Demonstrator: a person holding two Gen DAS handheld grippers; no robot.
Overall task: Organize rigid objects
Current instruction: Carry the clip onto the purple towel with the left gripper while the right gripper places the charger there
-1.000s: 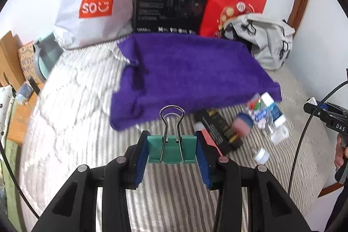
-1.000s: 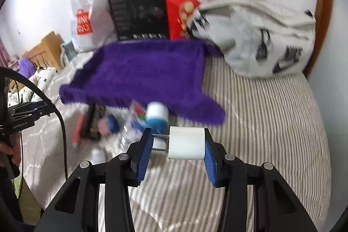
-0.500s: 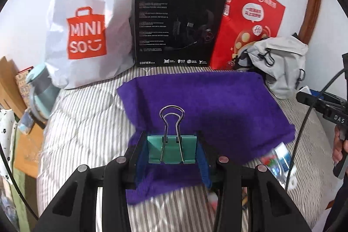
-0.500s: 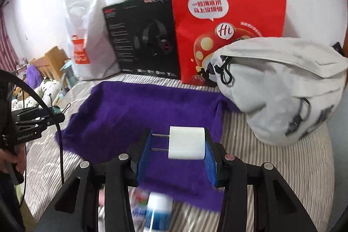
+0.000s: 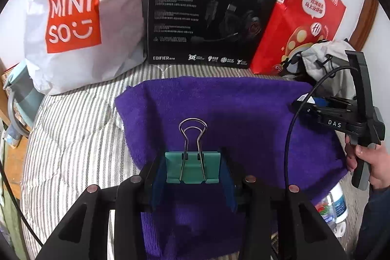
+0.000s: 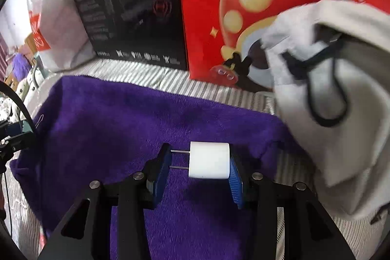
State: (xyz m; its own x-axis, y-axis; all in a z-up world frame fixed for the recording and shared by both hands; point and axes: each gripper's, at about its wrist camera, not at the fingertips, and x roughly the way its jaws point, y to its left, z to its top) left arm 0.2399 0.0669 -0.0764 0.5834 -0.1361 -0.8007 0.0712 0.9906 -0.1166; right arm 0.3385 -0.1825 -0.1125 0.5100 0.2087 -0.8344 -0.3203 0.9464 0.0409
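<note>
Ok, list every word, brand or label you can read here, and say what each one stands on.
"MINI SO": white shopping bag.
"EDIFIER": bottom edge of the black box.
"HECATE": top right corner of that box.
"Hi": round white badge on the red paper bag.
"DAS": body of the right gripper.
Too small or blurred to read: the box's fine print, the red bag's Chinese characters, the bottle label.

Both grippers now hang over the purple towel [image 5: 243, 113], closer to the far bags than a second ago. The right gripper [image 6: 198, 172] shows at the right of the left view. The bottles [image 5: 334, 206] slide to the near right edge.
</note>
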